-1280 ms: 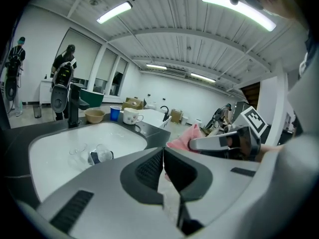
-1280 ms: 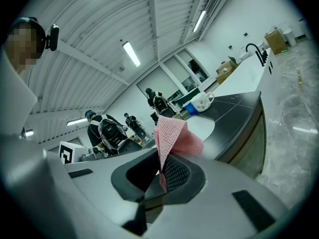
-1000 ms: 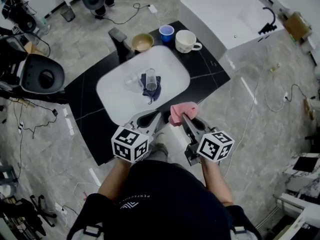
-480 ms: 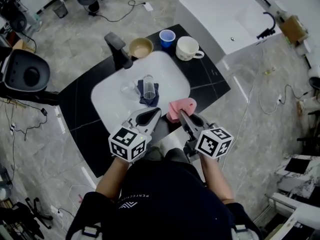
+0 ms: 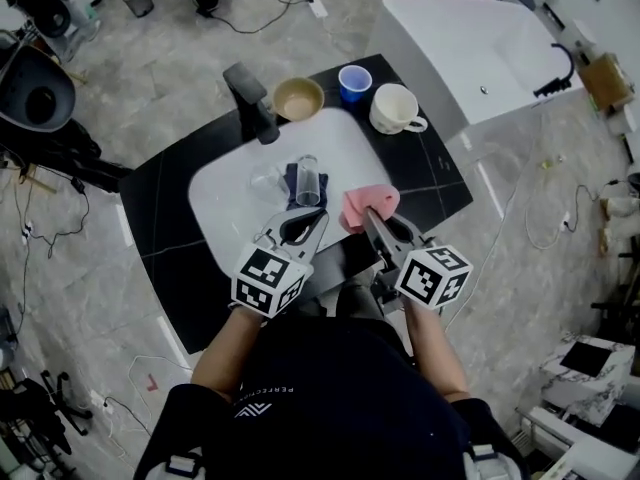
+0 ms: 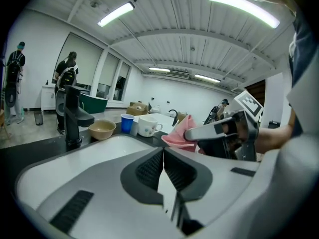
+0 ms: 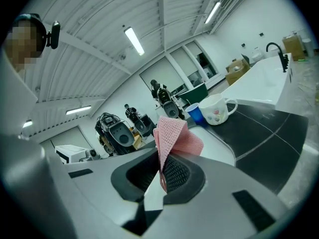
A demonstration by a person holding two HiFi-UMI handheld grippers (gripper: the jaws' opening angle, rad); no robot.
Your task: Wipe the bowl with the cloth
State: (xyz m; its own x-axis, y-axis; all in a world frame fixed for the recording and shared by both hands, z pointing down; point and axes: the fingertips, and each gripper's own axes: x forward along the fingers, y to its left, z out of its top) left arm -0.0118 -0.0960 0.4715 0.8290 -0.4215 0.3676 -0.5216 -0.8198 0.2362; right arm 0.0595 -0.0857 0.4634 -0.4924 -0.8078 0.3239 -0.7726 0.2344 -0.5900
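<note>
Seen from above, at lower centre, two grey hand-held tools, each with a cube of square markers. Right tool [image 5: 370, 214] pinching a pink cloth [image 5: 368, 198], waffle-textured and folded to a peak between ribbed black pads, over the lower right rim of the sink. Left tool [image 5: 314, 218] pressed together on nothing, over the sink's lower edge. Smooth white rounded sink [image 5: 225, 183] set into a glossy black worktop [image 5: 160, 213]; inside it a clear glass [image 5: 308, 180] on a crumpled dark blue cloth [image 5: 291, 180]. Along the worktop's upper edge, a blocky black faucet [image 5: 250, 96], then the round tan bowl [image 5: 298, 98], nothing visible inside, well apart from the pink cloth. To its right a blue cup [image 5: 355, 81] and a white mug [image 5: 395, 108] with a handle. At upper right, a white bathtub [image 5: 470, 43]. All round, a grey marbled tile floor [image 5: 150, 88] strewn with cables. In the left gripper view, a ceiling with strip lights and people standing far off at the left.
</note>
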